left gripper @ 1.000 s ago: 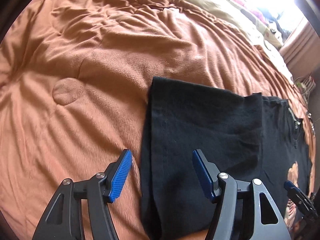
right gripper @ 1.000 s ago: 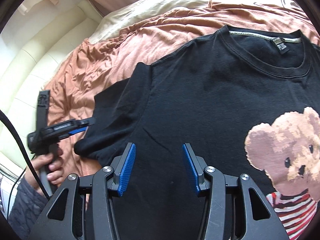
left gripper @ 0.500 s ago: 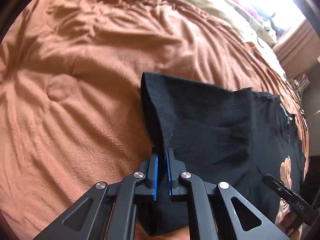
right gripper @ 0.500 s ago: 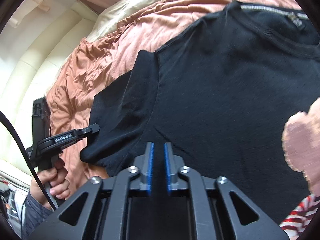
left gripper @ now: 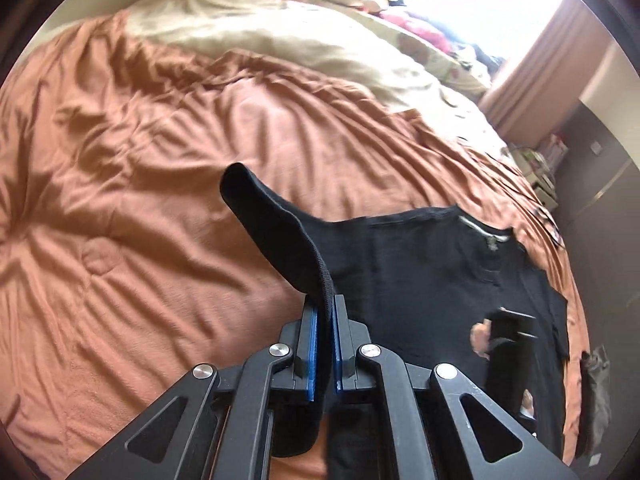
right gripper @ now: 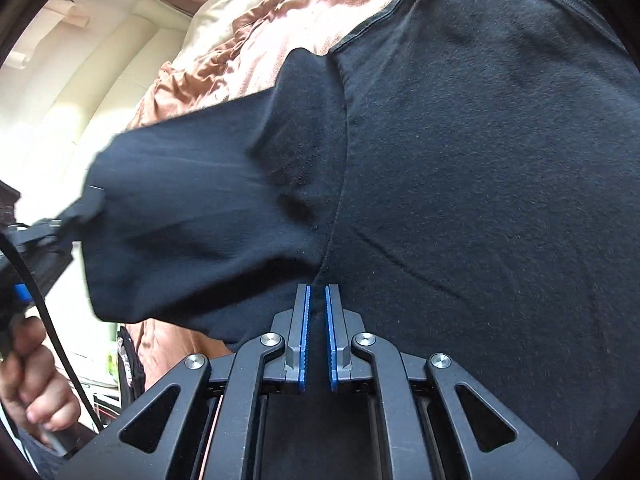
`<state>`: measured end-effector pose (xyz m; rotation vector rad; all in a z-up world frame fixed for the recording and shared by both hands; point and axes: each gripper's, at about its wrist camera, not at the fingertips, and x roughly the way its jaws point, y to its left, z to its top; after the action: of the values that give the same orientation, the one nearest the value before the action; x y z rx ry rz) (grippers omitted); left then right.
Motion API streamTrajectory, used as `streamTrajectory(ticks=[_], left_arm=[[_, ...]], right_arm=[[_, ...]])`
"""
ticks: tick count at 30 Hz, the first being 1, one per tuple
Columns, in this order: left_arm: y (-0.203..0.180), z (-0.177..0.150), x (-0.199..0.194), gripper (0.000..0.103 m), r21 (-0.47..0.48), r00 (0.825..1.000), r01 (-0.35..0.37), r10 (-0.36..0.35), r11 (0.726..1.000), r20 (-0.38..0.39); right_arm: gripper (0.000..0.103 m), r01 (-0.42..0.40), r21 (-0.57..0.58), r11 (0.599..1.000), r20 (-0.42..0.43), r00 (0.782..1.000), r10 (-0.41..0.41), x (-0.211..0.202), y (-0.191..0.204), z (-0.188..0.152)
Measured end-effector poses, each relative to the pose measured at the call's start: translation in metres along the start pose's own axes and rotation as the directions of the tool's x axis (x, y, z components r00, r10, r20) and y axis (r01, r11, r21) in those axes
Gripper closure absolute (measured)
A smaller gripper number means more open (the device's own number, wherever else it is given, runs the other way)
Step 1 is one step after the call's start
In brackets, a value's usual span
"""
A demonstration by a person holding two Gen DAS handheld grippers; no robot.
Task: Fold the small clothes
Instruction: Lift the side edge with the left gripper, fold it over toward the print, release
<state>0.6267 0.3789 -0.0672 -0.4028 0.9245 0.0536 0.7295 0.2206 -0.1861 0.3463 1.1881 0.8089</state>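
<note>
**Left wrist view.**
Item: black T-shirt [left gripper: 432, 280], lying on the orange bedspread [left gripper: 140, 184], occupying the 3 to 5 o'clock part of the view.
Left gripper [left gripper: 325, 344]: blue pads pressed together on the hemmed sleeve [left gripper: 280, 236] edge, which rises off the bed as a curled flap toward 11 o'clock.
Appearance: plain knit, matte black; neckline with a pale inner band and label at 2 o'clock; a scrap of tan print shows at 4 o'clock, partly hidden by the blurred right tool.
Handling (judged): light, limp, no stiffness; it sags from whatever point holds it. The double-stitched hem is the firmest place to pinch.
Beyond: cream bedding [left gripper: 280, 40] at 12 o'clock.

**Right wrist view.**
Item: same T-shirt [right gripper: 480, 160], filling the view from 12 to 5 o'clock.
Right gripper [right gripper: 316, 332]: pads drawn nearly together, pinching the cloth just below the armpit seam at 6 o'clock.
Sleeve [right gripper: 192, 208] stretched out toward 9 o'clock, its end held by the left gripper [right gripper: 86, 208]; a hand [right gripper: 36, 384] holds that tool at 8 o'clock.
Handling (judged): not slippery, not fragile; grips at hem and side seam should keep the fold line straight. Loose cloth between the grips may wrinkle.
</note>
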Motion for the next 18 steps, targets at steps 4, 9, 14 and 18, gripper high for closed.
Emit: streamTrajectory(ticks=[4,9,14,18], left_arm=[[-0.025,0.002,-0.006,0.097,0.035,1.000,0.007,-0.006,0.999,-0.005],[-0.046,0.000,-0.008,0.097,0.059,1.000,0.009,-0.008,0.998,-0.010],[-0.071,-0.004,-0.003,0.097,0.085,0.999,0.029,-0.027,0.996,-0.022],[-0.092,-0.008,0.003,0.097,0.108,0.998,0.052,-0.048,0.993,-0.034]], right_arm=[[0.098,0.006,0.005,1.000,-0.011,1.000,-0.006,-0.013,-0.002,-0.001],[0.062,0.005,0.041,0.999,0.028,1.000,-0.006,-0.041,-0.012,-0.006],[0.055,0.015,0.056,0.998,0.084,0.996,-0.020,-0.077,-0.026,-0.010],[0.055,0.034,0.064,0.997,0.125,0.991,-0.042,-0.105,-0.039,-0.019]])
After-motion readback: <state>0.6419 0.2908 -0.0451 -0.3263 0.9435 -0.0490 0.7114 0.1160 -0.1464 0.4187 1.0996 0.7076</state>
